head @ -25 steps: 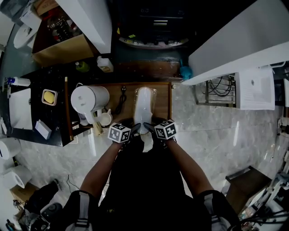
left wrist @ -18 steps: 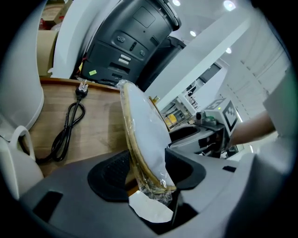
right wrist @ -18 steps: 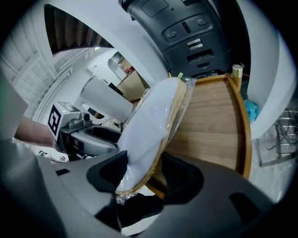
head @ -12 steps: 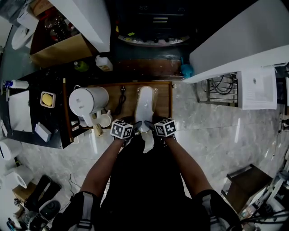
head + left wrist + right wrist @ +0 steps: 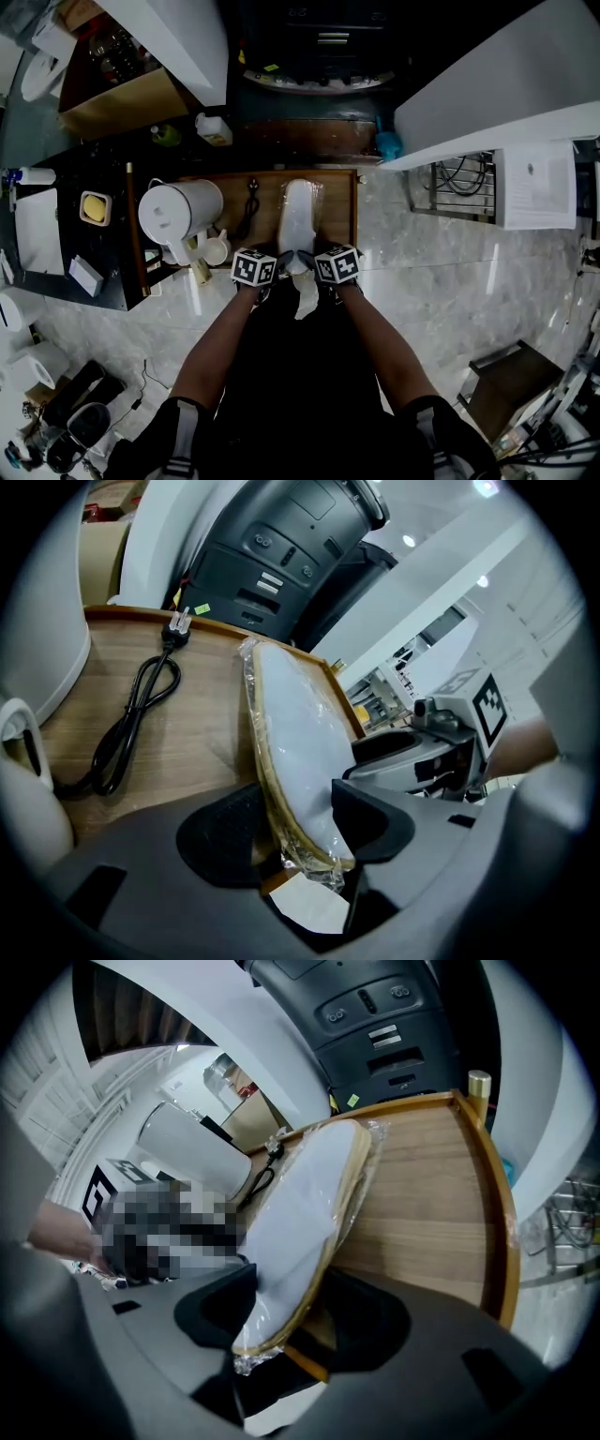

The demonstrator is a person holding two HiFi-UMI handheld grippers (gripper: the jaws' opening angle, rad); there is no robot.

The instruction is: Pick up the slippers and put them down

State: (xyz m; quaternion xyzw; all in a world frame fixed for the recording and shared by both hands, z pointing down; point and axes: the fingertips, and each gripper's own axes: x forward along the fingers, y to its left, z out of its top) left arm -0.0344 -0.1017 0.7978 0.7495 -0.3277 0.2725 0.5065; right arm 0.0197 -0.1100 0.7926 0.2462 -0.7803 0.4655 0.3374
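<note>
Two tools pinch one wrapped pair of slippers (image 5: 298, 217) at its near end.

From the left I see a white kettle (image 5: 178, 208) standing on the wooden worktop (image 5: 339, 225). A black power cable (image 5: 251, 202) lies loosely beside it. Next come the slippers, a white pair in clear film with a tan sole edge, lying lengthwise with the far end pointing away from me. My left tool (image 5: 305, 832) has its jaws pressed onto the pack's near end from the left, with film bunched just below them. My right tool (image 5: 291, 1321) clamps the same end from the right. In the head view both tools meet at the worktop's near edge. I cannot tell whether that end is raised off the wood.
</note>
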